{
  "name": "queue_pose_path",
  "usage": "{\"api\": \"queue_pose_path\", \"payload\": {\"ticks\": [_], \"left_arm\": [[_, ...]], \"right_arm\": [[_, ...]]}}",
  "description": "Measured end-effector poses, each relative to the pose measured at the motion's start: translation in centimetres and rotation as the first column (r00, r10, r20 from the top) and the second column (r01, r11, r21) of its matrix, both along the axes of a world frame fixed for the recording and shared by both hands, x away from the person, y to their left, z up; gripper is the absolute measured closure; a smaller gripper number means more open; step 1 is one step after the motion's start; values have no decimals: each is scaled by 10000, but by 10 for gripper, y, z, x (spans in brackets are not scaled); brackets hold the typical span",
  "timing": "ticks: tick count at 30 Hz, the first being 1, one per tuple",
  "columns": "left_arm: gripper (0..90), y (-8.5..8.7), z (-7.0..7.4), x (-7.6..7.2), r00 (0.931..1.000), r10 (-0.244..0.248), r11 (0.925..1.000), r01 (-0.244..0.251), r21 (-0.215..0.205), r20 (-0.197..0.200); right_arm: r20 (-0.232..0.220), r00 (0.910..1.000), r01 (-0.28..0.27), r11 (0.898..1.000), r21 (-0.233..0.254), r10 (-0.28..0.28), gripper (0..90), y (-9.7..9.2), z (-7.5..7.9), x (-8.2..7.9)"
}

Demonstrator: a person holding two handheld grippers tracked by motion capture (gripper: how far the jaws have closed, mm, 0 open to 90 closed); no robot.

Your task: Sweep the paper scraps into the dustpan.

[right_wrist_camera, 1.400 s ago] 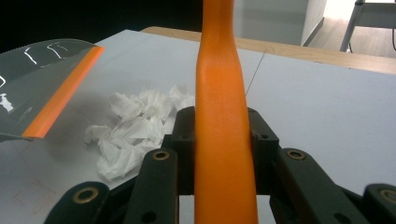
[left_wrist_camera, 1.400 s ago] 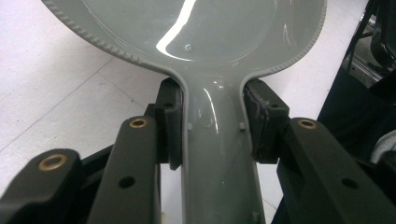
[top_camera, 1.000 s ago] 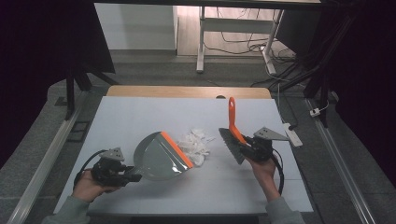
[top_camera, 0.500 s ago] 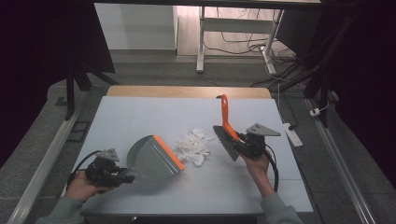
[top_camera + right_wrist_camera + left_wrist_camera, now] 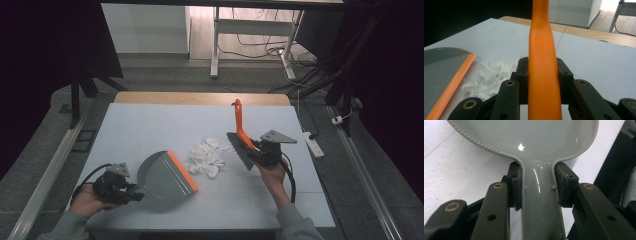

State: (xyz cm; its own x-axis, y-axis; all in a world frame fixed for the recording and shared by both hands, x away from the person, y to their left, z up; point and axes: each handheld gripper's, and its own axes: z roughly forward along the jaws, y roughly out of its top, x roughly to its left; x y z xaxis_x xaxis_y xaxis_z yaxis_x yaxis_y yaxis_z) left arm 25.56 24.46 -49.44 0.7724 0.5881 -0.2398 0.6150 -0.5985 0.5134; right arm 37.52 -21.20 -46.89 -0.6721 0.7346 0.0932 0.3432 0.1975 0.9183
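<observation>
Because the pile of torn white paper scraps [image 5: 206, 157] lies in the middle of the pale grey table [image 5: 150, 125], the high view shows the two tools set on either side of it: the grey plastic dustpan with an orange lip [image 5: 166, 176] to its left, and the small brush with an orange handle and dark bristles [image 5: 240, 140] to its right. That orange lip faces the scraps and lies just beside them, seemingly so a sweep from the right would push them straight in. The left gripper [image 5: 131, 192] holds the pan by its handle at the near-left, well back from the pile, while the right gripper [image 5: 254, 150] carries the brush with the handle rising away and the bristles near the right edge of the scraps.

Seen along the left gripper view, both black jaws press against the sides of the dustpan's narrow grey handle, pinching it just below the bowl, a grip that should keep the pan from twisting.

From the right gripper view, the jaws are clamped on the brush's orange handle, which stands up between them; beyond lie the scraps and, further left, the pan's orange lip.
</observation>
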Motion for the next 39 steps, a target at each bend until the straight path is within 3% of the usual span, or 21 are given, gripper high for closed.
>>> {"api": "queue_pose_path", "payload": {"ticks": [18,26,39], "left_arm": [[614,-14,-9,6,9989,-390,9992,390,-26,-256],[614,-19,-12,8,9989,-372,9992,368,-132,-275],[614,-24,-14,10,9987,-372,9992,366,-187,-337]], "right_arm": [[-161,9996,231,9986,-466,-239,700,15,-1,25],[-440,9984,330,9961,-814,-367,700,25,-11,40],[-506,9982,271,9935,-1103,-328,700,37,-16,56]]}}
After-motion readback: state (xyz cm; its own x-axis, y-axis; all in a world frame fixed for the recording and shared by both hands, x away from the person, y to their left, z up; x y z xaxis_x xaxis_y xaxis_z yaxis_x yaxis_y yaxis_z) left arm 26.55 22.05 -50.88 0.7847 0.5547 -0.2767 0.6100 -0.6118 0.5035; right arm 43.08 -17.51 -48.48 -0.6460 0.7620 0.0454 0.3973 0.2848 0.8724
